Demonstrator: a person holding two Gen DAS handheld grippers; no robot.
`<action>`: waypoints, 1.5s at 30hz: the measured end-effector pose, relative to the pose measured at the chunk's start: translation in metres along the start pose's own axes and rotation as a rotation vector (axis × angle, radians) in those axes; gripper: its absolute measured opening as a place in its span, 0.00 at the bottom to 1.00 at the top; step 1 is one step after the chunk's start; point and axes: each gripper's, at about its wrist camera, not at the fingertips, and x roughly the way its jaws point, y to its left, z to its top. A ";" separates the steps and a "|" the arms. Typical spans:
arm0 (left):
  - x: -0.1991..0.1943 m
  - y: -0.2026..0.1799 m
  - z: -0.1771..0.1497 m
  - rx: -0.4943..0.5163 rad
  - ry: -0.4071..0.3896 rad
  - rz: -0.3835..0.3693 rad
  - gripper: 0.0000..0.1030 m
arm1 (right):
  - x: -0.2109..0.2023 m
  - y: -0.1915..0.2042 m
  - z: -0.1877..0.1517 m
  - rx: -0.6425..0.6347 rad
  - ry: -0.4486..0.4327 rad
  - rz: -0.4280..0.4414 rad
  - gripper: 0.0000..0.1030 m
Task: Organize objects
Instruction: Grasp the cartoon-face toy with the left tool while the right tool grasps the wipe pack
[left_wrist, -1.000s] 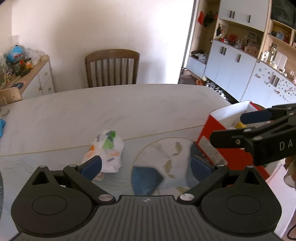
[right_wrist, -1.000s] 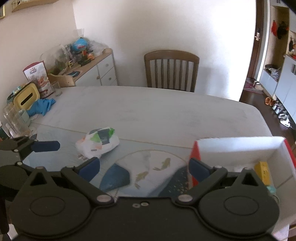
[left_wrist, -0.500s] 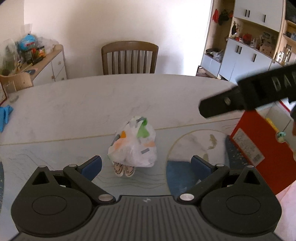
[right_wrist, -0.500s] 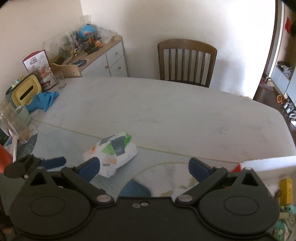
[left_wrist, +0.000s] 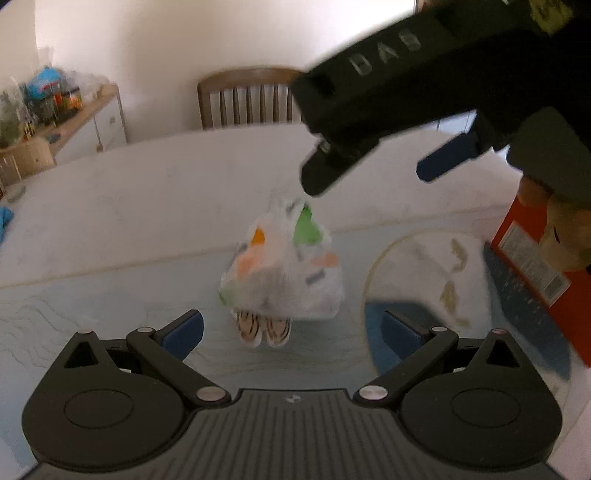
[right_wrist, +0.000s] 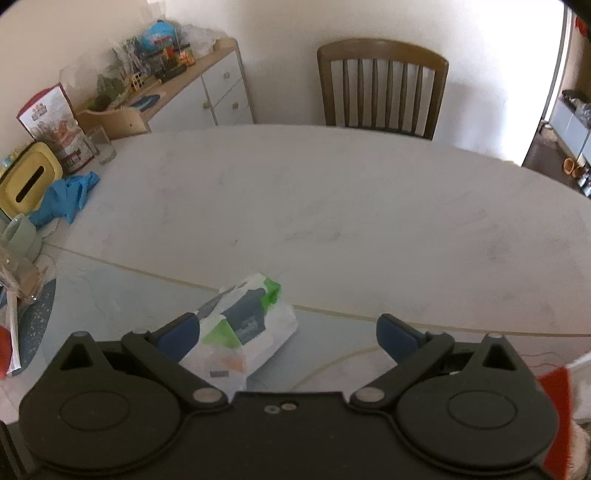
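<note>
At the far left of the right wrist view, a yellow box with a slot (right_wrist: 29, 181) and a red-and-white printed carton (right_wrist: 55, 125) stand on the table edge; the carton's writing is too small to read. A blue cloth (right_wrist: 66, 197) lies just beside them. In the lower middle, the white plastic bag (right_wrist: 240, 332) with green and dark-blue panels lies on the white table (right_wrist: 332, 206); its print is blurred. The right gripper (right_wrist: 286, 332) hangs over it with fingers wide apart, the left pad touching or just beside the bag.

In the left wrist view the left gripper (left_wrist: 291, 330) is also spread wide, empty, the bag (left_wrist: 284, 269) centred beyond it. Upper right, the right gripper's body shows pale raised letters, blurred. At the right edge stands a red box (left_wrist: 535, 258) with a white label, unreadable.
</note>
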 end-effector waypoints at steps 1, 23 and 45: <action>0.004 0.002 -0.001 -0.008 0.013 -0.007 1.00 | 0.004 0.001 0.000 0.005 0.006 0.005 0.99; 0.029 0.006 -0.005 -0.042 -0.019 0.065 0.87 | 0.067 0.018 0.018 0.054 0.146 -0.021 0.86; 0.015 -0.007 0.000 0.040 -0.036 0.029 0.50 | 0.025 0.004 0.010 0.158 0.112 0.052 0.25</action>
